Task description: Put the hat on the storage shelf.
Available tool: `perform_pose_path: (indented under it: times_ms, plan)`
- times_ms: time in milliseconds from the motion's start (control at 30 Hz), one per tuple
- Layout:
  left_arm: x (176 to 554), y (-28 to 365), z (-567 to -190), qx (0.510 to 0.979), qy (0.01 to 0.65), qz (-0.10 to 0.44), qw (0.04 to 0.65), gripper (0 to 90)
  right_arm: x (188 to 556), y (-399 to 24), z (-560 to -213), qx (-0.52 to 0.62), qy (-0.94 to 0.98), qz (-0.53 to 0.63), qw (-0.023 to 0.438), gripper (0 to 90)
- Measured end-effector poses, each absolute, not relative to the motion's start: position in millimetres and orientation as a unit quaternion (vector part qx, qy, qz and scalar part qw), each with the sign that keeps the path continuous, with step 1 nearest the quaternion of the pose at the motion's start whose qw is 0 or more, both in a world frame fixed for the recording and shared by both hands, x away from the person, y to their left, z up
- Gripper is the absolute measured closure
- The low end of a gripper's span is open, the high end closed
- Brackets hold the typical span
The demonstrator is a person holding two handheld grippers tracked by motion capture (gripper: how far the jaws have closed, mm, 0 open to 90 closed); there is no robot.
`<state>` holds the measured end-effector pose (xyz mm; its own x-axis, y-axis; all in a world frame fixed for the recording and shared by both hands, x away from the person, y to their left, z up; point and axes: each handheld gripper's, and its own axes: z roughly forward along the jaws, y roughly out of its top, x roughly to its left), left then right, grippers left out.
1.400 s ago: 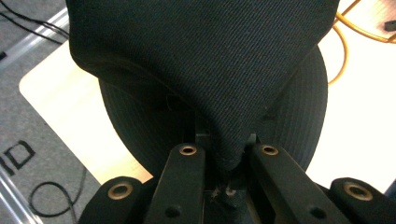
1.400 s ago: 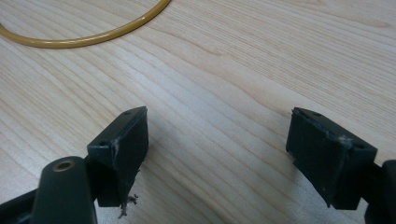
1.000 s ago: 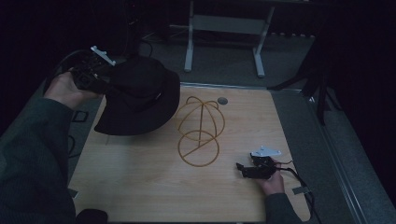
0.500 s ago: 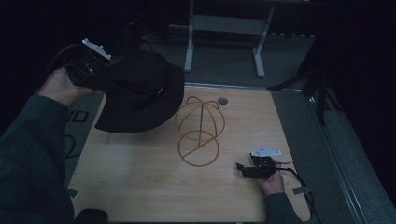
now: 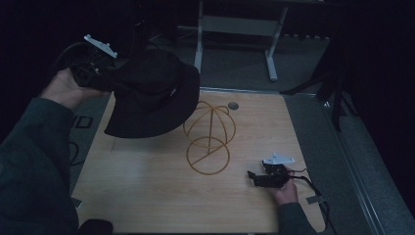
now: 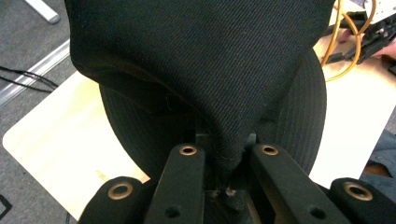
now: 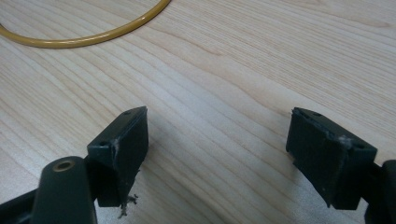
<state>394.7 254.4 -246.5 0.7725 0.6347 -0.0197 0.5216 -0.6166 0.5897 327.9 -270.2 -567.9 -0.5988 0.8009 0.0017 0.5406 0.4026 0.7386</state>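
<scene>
A black bucket hat (image 5: pixel 151 95) hangs in the air over the table's far left corner, its brim pinched in my left gripper (image 5: pixel 105 78). In the left gripper view the dark twill fabric (image 6: pixel 205 70) bunches between the two jaws, which are shut on it (image 6: pixel 228 161). A yellow wire hat stand (image 5: pixel 209 134) sits upright at the middle of the table, just right of the hat. My right gripper (image 5: pixel 254 178) rests low on the table near the front right, its jaws open (image 7: pixel 217 149) with bare wood between them.
The light wooden table (image 5: pixel 147 196) has a round cable hole (image 5: pixel 233 105) at the back. A cable (image 5: pixel 313 188) trails from the right gripper toward the front right. Beyond the far edge stand grey metal frame legs (image 5: pixel 271 49) on dark floor.
My left hand has lifted the hat a little higher and tilted it, so the crown now leans toward the wire stand. The right gripper has stayed put.
</scene>
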Motion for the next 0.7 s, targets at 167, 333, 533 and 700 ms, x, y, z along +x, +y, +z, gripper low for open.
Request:
perform_pose_path:
  times_ms: [167, 333, 533, 700]
  plan:
    - [393.7, 250.5, -241.0, 0.895, 0.316, 0.096, 0.3, 87.1, 327.8, -270.2, -567.9, 0.41, 0.818, 0.361, 0.18, 20.9]
    - [393.1, 247.8, -237.5, 0.895, 0.31, 0.095, 0.306, 87.1, 327.9, -270.2, -567.9, 0.41, 0.818, 0.361, 0.18, 20.9]
    - [391.5, 243.3, -232.8, 0.895, 0.302, 0.095, 0.314, 87.1, 328.1, -270.2, -567.9, 0.41, 0.818, 0.361, 0.18, 20.9]
    - [390.5, 240.9, -232.3, 0.895, 0.297, 0.092, 0.318, 87.1, 328.1, -270.1, -567.9, 0.41, 0.818, 0.361, 0.18, 20.9]
